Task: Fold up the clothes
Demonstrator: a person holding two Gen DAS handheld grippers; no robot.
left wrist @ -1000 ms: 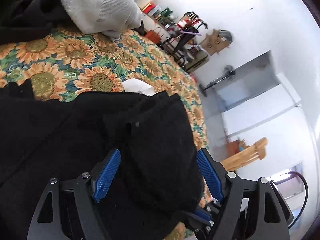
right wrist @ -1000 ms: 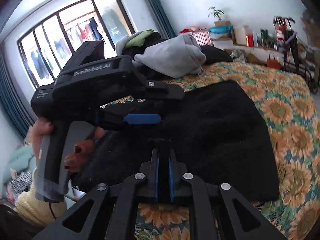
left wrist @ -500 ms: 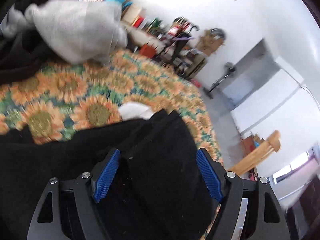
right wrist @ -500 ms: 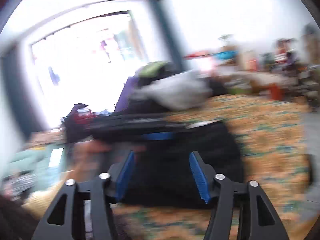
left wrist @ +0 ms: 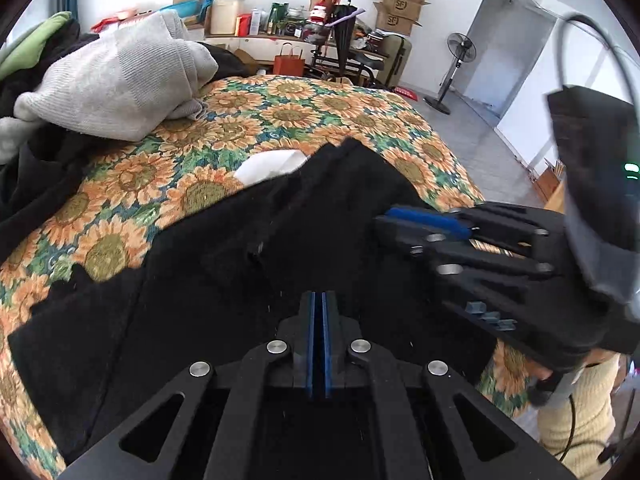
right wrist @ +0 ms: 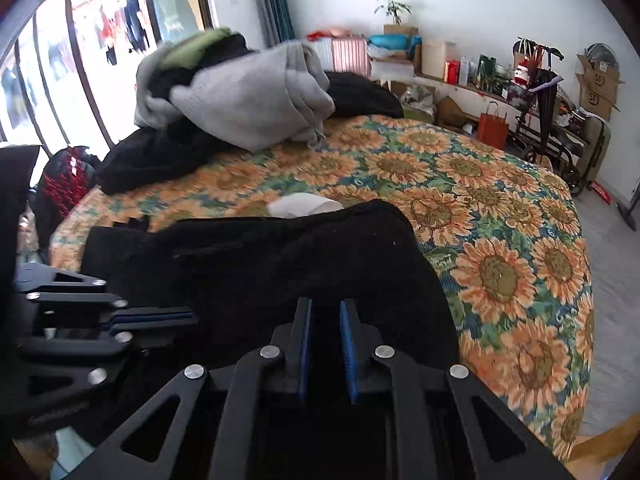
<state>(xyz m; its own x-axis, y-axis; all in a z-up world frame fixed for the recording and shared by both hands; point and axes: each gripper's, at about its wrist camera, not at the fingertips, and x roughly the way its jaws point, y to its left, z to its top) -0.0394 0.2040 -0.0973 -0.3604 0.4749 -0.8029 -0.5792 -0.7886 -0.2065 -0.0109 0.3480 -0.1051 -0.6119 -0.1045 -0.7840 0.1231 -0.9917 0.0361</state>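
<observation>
A black garment (left wrist: 200,300) (right wrist: 300,256) lies spread on the sunflower bedcover (left wrist: 320,120) (right wrist: 480,200). My left gripper (left wrist: 318,296) is shut, its blue pads pressed together with the tips sunk in the black cloth. From the right wrist it shows at the left edge (right wrist: 194,316), lying sideways on the garment. My right gripper (right wrist: 324,308) has its jaws closing, with black cloth filling the narrow gap between the pads. In the left wrist view it reaches in from the right (left wrist: 384,220) at the garment's near right edge.
A white tissue (left wrist: 272,164) (right wrist: 300,204) peeks out beyond the garment's far edge. A grey sweater (left wrist: 116,80) (right wrist: 248,100) tops a pile of clothes at the back left. The bed's edge drops to the floor on the right; a fan (left wrist: 460,52) stands there.
The left jaws went from wide open around a fold of the garment to shut, and that view rolled level. The right jaws opened, then nearly closed again, and moved across to the garment's right side.
</observation>
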